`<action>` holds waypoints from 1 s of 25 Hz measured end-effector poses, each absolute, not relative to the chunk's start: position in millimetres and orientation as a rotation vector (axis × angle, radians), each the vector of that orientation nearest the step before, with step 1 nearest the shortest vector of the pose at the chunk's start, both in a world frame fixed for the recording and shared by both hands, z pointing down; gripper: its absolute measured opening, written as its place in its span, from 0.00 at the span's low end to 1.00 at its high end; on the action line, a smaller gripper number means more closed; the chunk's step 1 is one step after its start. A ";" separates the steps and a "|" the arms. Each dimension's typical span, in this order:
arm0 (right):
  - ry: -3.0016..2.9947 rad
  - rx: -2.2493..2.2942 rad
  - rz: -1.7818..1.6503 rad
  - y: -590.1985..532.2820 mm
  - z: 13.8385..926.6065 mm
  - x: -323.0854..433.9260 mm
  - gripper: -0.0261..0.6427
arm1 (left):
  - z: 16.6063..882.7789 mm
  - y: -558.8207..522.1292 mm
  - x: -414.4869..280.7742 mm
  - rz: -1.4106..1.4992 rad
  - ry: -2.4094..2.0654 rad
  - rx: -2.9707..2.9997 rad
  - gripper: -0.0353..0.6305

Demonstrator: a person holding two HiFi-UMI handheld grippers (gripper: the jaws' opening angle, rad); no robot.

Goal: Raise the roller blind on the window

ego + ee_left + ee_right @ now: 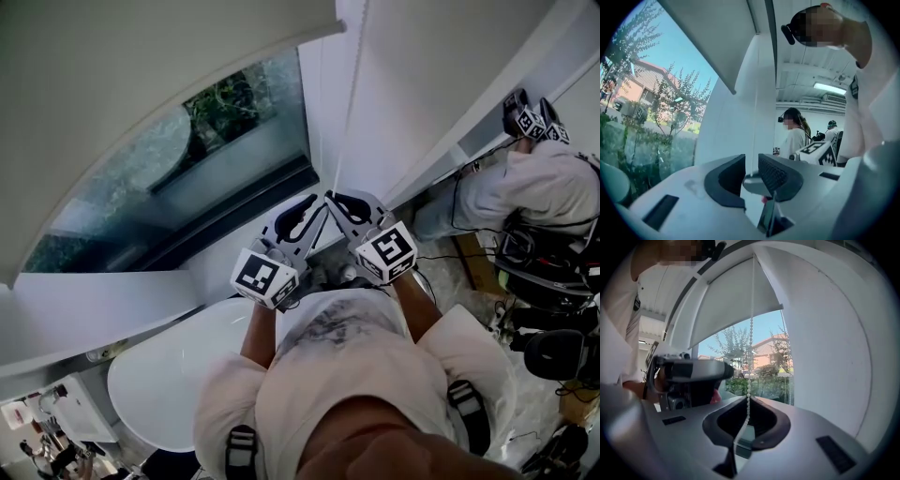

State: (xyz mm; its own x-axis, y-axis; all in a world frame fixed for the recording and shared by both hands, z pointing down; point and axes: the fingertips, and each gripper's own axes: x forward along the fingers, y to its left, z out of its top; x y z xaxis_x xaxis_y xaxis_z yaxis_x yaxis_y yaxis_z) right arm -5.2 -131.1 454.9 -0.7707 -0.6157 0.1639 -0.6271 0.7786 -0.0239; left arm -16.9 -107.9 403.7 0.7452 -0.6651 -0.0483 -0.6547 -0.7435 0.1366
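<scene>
My right tongs are pinched on the thin white bead chain, which drops straight from the top of the right gripper view into their dark pads. My left tongs stand spread just beside them. A faint line of that chain shows in their gap and neither pad presses on it. The pale grey fabric roller blind fills the upper left of the head view. Its bottom bar slants across the clear window glass, leaving the lower pane uncovered. Beyond the glass I see green trees and a red-roofed house under blue sky. A plain white wall panel rises at the right of the window. A broad white sill runs along the lower left of the frame, with a rounded white tabletop below it. At the right edge another person in a pale top is among black cables. In the left gripper view a person wearing a headset stands in a white room under a ceiling strip light.
</scene>
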 end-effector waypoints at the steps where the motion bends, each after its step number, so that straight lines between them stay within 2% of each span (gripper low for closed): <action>1: -2.824 0.989 0.113 -130.4 454.5 -6.1 0.14 | 390.1 -109.8 -16.4 -0.161 -1.076 2.853 0.16; 17: -2.839 0.952 0.102 -123.0 451.4 -13.1 0.14 | 259.2 -130.8 12.6 -0.235 -1.026 3.061 0.16; 20: -2.842 0.945 0.105 -122.8 452.7 -14.6 0.14 | 253.2 -134.1 14.0 -0.216 -1.039 3.048 0.08; 25: -2.836 0.933 0.112 -125.4 458.5 -13.8 0.14 | 261.4 -141.9 9.8 -0.221 -1.116 3.010 0.07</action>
State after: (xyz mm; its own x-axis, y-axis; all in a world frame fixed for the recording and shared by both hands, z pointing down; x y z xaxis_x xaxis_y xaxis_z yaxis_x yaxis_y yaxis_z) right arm -13.8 -125.4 458.5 -0.7941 -0.5839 0.1690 -0.5954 0.8031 -0.0229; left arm 9.8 -141.9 261.4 0.7502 -0.6428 -0.1550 -0.6533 -0.7567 -0.0237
